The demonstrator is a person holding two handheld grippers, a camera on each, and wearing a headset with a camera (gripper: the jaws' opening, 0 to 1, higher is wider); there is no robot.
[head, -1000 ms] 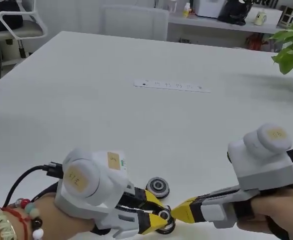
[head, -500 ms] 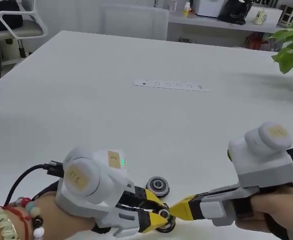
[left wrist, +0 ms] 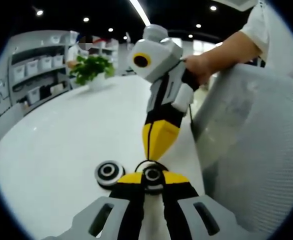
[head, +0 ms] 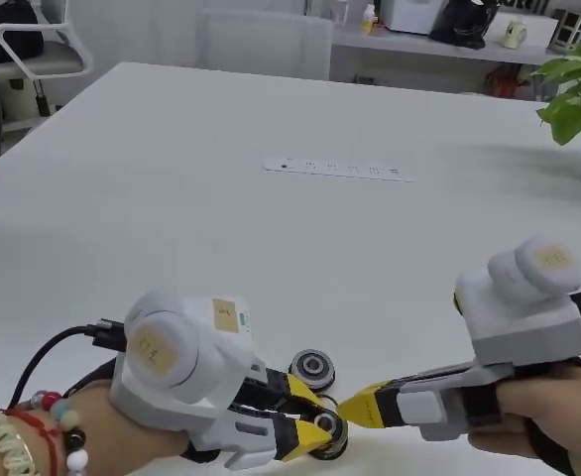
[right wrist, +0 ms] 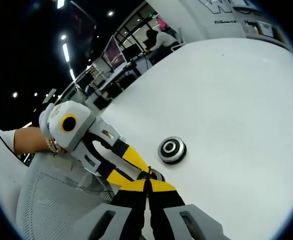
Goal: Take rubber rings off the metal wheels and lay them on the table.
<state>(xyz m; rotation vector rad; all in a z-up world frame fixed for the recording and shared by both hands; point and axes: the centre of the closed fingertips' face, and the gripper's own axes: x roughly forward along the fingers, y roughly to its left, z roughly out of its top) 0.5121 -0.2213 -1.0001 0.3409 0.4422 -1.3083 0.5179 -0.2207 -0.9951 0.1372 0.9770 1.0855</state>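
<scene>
left gripper [head: 321, 428] pinches a metal wheel [left wrist: 152, 176]; right gripper [head: 343, 408], jaws pressed together on its rubber ring [left wrist: 147, 161], meets that wheel's edge. second wheel [head: 313, 367] lies just beside the held wheel.

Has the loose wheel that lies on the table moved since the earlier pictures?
No. The loose wheel keeps its place below the power strip in the head view; it has not shifted.
</scene>
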